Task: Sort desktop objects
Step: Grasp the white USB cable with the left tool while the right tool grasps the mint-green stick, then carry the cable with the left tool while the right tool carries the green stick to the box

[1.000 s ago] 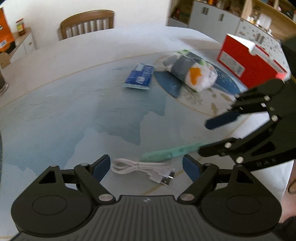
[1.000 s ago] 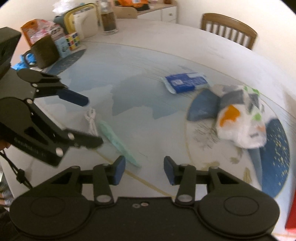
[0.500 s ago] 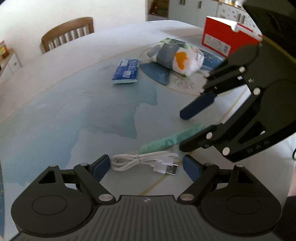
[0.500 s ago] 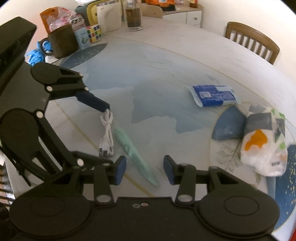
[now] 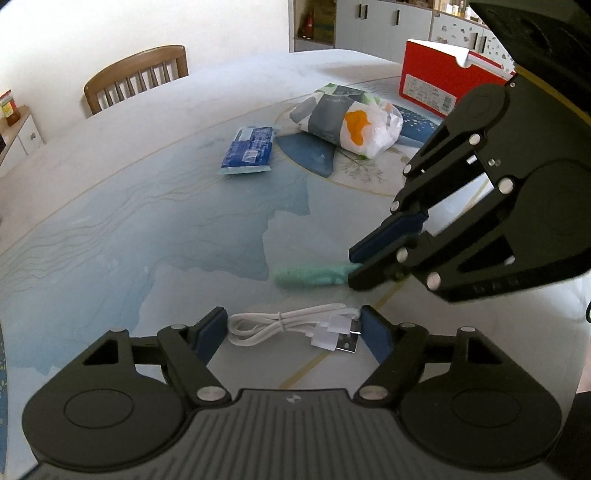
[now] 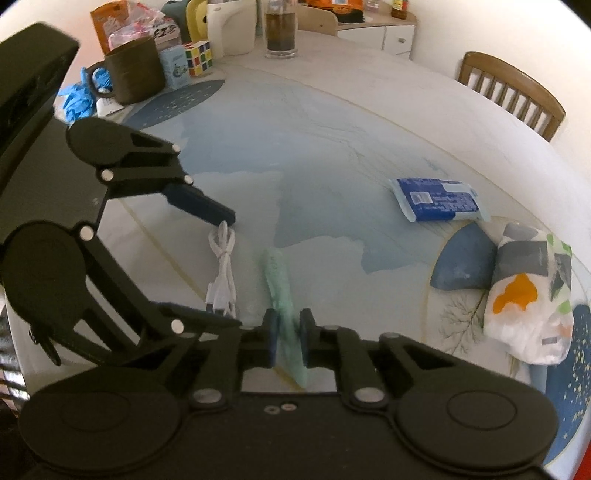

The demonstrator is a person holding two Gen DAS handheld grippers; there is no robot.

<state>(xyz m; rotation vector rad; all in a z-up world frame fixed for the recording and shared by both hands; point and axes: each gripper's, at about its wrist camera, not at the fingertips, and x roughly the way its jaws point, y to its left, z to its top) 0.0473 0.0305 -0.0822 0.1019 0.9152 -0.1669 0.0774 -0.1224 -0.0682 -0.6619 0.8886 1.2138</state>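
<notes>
Gripping now: my right gripper (image 6: 286,336) has just closed, pinching the green pouch (image 5: 314,276) on the table (image 5: 147,221).
Left gripper (image 5: 293,334): jaws closing around the white cable (image 5: 291,326), apparently not pressing yet.
Left unsorted, I judge: blue packet (image 5: 247,151), plastic bag (image 5: 347,122).

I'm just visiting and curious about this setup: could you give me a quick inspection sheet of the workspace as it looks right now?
Surface: round table with blue-white print.
Job's things: green pouch, blue packet, patterned bag.
Clutter: mug, puzzle cube, glass, red box.
Grippers: right hand-held gripper just closed on the pouch; left hand-held gripper closing around the cable, pads not pressing.
Cables: coiled white USB cable.
Surroundings: wooden chair, cabinets.
</notes>
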